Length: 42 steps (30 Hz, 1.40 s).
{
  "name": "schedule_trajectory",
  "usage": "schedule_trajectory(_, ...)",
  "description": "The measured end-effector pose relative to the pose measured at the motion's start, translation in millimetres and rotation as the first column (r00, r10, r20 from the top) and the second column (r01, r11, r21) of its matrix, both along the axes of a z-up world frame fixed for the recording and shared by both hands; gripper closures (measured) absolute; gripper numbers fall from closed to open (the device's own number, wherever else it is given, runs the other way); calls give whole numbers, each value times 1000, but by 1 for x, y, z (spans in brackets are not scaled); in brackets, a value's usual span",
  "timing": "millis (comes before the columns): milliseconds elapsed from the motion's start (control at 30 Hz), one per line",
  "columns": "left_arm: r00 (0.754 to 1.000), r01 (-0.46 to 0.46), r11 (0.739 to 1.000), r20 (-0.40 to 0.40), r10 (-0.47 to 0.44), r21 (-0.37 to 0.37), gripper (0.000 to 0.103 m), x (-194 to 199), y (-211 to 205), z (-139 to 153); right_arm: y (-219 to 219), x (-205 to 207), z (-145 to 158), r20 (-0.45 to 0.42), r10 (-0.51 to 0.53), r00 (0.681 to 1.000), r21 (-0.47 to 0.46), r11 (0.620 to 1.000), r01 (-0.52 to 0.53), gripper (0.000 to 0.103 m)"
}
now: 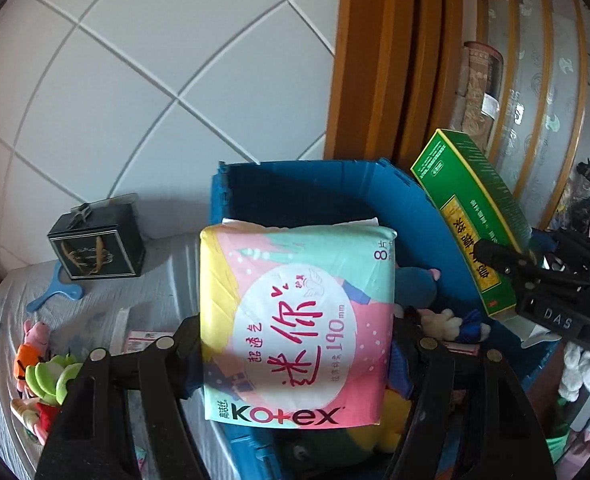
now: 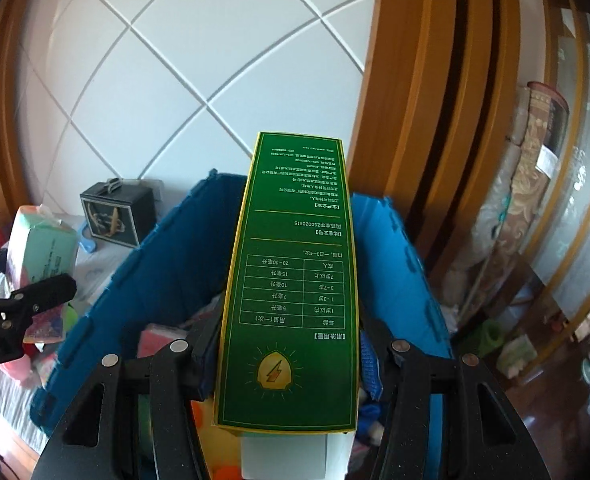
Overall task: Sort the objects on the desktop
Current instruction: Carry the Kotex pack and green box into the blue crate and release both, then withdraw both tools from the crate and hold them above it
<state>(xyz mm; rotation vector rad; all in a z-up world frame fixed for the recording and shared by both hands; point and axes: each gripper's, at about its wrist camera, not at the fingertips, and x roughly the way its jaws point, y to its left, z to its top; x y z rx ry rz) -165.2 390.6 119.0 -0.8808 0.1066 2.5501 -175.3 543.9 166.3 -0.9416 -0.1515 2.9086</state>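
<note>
My left gripper (image 1: 297,344) is shut on a pink, teal and yellow Kotex pad pack (image 1: 295,320), held above the near rim of a blue folding crate (image 1: 435,216). My right gripper (image 2: 289,356) is shut on a long green medicine box (image 2: 291,280) with a yellow border, held over the same blue crate (image 2: 163,264). In the left wrist view the green box (image 1: 467,216) and right gripper (image 1: 507,270) hang at the crate's right side. In the right wrist view the pad pack (image 2: 41,248) and left gripper (image 2: 39,292) show at the left. Soft toys lie inside the crate.
A black gift box (image 1: 97,246) stands on the grey bedsheet (image 1: 163,280) by the white tiled wall, a blue hand mirror (image 1: 55,294) beside it. Plush toys (image 1: 43,376) lie at the left. A wooden door frame (image 1: 371,60) and rolled mat (image 2: 535,160) stand right of the crate.
</note>
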Motion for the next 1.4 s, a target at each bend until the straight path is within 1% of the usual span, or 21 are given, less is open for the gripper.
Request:
schedule_trajectory(200, 991, 73, 996, 119, -65, -60, 34, -10, 63, -28, 46, -1, -33, 101, -22, 995, -32, 999, 25, 50)
schedule_trajectory(300, 985, 99, 988, 153, -80, -122, 34, -8, 89, -40, 60, 1, -49, 146, -21, 989, -54, 998, 29, 49)
schedule_trajectory(367, 983, 116, 983, 158, -93, -144, 34, -6, 103, -46, 68, 1, -58, 175, -11, 985, -72, 997, 24, 49)
schedule_trajectory(533, 980, 120, 974, 179, -86, -190, 33, -3, 124, -55, 75, 0, -75, 232, -14, 973, -70, 997, 31, 48)
schedule_trajectory(600, 981, 113, 973, 181, -76, -204, 29, -3, 127, -57, 77, 0, -81, 248, -11, 969, -69, 997, 29, 48)
schedule_trajectory(667, 983, 101, 973, 172, -65, -206, 28, -2, 128, -57, 79, 1, -86, 263, -7, 965, -70, 997, 26, 41)
schedule_trajectory(733, 984, 94, 975, 168, -60, -200, 27, -2, 129, -55, 86, 0, -90, 270, -3, 963, -79, 997, 25, 17)
schedule_trajectory(867, 988, 76, 979, 147, -48, -189, 26, 2, 122, -51, 89, 8, -90, 249, 19, 968, -113, 994, 10, 9)
schedule_trajectory(900, 989, 68, 981, 139, -42, -184, 26, 5, 119, -49, 89, 11, -89, 244, 21, 969, -122, 993, 9, 0)
schedule_trajectory(1067, 996, 56, 990, 80, -46, -132, 26, 25, 99, -35, 86, 29, -79, 193, 25, 981, -157, 988, 6, 0)
schedule_trajectory(1167, 998, 54, 994, 25, -52, -93, 25, 41, 84, -23, 80, 44, -69, 139, 25, 990, -182, 983, 0, 0)
schedule_trajectory(1233, 999, 47, 996, -20, -49, -70, 22, 52, 74, -16, 74, 56, -62, 91, 6, 996, -171, 985, 10, 0)
schedule_trajectory(1333, 996, 46, 998, -78, -48, -37, 18, 69, 56, -7, 61, 73, -52, 38, -44, 998, -128, 991, 48, 0)
schedule_trajectory(1400, 993, 45, 999, -106, -46, -11, 13, 81, 43, -2, 51, 83, -45, 10, -66, 998, -126, 990, 67, 0)
